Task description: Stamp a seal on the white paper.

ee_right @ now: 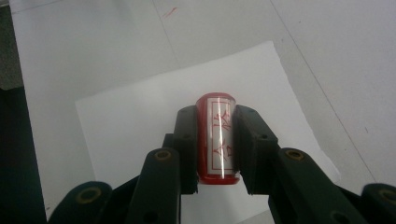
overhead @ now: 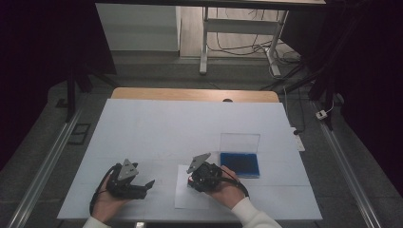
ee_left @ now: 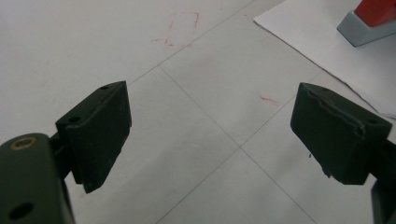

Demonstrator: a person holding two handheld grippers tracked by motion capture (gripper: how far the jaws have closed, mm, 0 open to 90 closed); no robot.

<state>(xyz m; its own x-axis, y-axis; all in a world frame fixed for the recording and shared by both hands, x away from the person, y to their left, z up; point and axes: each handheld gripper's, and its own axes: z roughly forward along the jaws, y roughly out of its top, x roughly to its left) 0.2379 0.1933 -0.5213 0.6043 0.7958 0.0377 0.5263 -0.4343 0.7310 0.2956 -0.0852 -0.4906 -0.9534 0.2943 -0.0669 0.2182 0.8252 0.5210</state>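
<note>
- Nearest the lens in the right gripper view, the right gripper [ee_right: 215, 140] is clenched on a red seal stamp with a pale label of red characters [ee_right: 217, 135]; its two black jaws press the stamp's long sides.
- The stamp's long axis runs along the jaws, pointing away from the hand and out over a white sheet of paper [ee_right: 140, 126] that lies on the white table cover [ee_right: 327, 56]. Whether the stamp's far end touches the sheet cannot be told.
- In the high view the right gripper [overhead: 199, 176] sits over the right part of that sheet [overhead: 183, 194], held in the person's right hand [overhead: 227, 187].
- Just to the right of that hand stands an open blue ink-pad case with a clear raised lid [overhead: 240, 164], close beside the gripper and well apart from the other hand.
- The left gripper [ee_left: 210, 130] is released, jaws wide apart with nothing but bare table between them; in the high view it [overhead: 138, 186] rests left of the sheet.
- From the left gripper view a grey-and-red end of the stamp [ee_left: 369, 21] shows above the sheet's corner [ee_left: 317, 37].
- Judged from this, the pressing falls to the right hand: the stamp must tip end-down onto the paper directly beneath, while the left gripper is nearest the sheet's left edge to steady it.
</note>
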